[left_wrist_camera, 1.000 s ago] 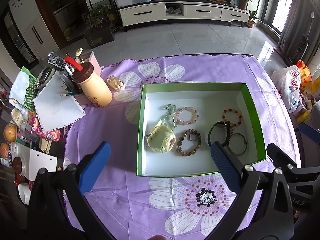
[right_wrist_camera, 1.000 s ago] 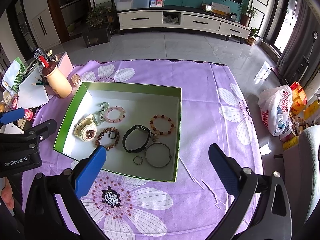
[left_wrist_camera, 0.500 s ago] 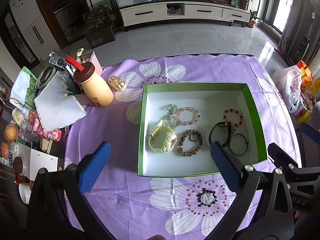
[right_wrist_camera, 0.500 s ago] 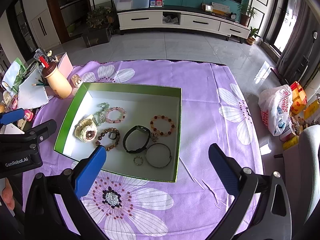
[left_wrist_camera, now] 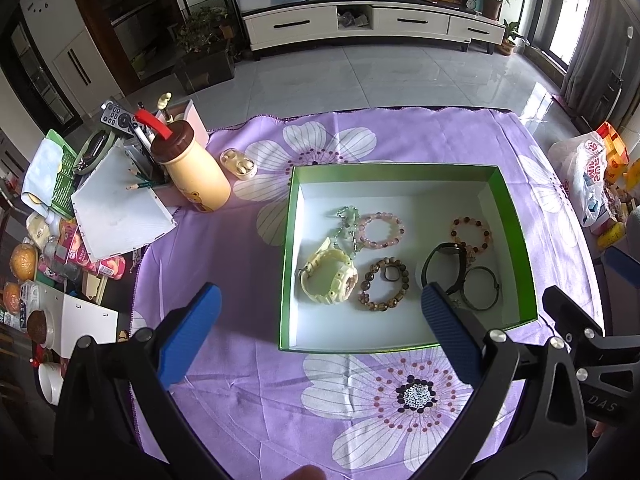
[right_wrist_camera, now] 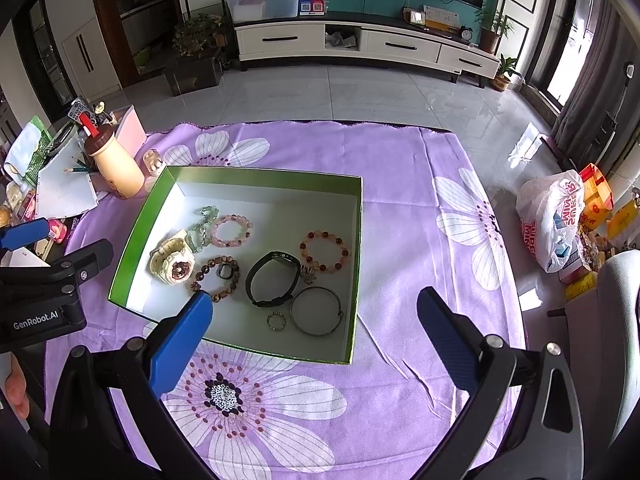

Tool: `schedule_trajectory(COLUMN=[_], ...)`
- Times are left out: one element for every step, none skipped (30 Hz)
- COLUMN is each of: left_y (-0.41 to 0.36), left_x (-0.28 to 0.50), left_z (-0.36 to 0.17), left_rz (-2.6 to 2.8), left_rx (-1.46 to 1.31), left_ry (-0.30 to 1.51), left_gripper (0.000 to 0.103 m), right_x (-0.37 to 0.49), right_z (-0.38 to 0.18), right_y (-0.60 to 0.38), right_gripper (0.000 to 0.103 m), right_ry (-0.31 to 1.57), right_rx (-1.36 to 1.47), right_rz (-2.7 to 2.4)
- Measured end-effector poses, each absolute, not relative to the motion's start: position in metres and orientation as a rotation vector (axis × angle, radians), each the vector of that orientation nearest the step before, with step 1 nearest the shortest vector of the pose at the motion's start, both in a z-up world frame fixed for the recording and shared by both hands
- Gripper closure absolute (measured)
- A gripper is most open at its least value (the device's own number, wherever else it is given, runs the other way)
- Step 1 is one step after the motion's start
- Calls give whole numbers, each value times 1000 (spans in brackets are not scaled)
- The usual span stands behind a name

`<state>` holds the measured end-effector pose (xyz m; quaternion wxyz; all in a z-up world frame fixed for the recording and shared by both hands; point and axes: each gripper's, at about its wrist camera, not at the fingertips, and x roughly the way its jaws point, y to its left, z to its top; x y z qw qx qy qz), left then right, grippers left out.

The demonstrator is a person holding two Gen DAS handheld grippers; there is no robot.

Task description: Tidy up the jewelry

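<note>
Your green box (right_wrist_camera: 248, 174) sits on the purple flowered cloth (right_wrist_camera: 400, 184) with all the jewelry inside: cream watch (right_wrist_camera: 172, 262), pale green chain (right_wrist_camera: 202, 226), pink bead bracelet (right_wrist_camera: 232, 230), brown bead bracelet (right_wrist_camera: 216, 276), black band (right_wrist_camera: 274, 278), orange bead bracelet (right_wrist_camera: 324, 251), metal bangle (right_wrist_camera: 316, 311) and a small ring (right_wrist_camera: 276, 321). Both your left gripper (left_wrist_camera: 320, 334) and right gripper (right_wrist_camera: 314, 334) hang wide open above the near edge, holding nothing. A yellow bottle (left_wrist_camera: 196, 178) stands left of the box.
</note>
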<state>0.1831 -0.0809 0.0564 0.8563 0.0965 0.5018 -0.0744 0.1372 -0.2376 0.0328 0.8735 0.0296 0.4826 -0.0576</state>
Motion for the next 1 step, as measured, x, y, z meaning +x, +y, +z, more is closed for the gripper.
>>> schedule_trajectory(left_y=[-81], left_x=[184], left_z=[56], left_rz=[-158], left_rx=[202], left_ry=[1056], left_gripper=[2], right_x=[137], right_z=[33], right_y=[-237], right_gripper=[1], right_ry=[1008], right_rx=[62], right_rz=[-120])
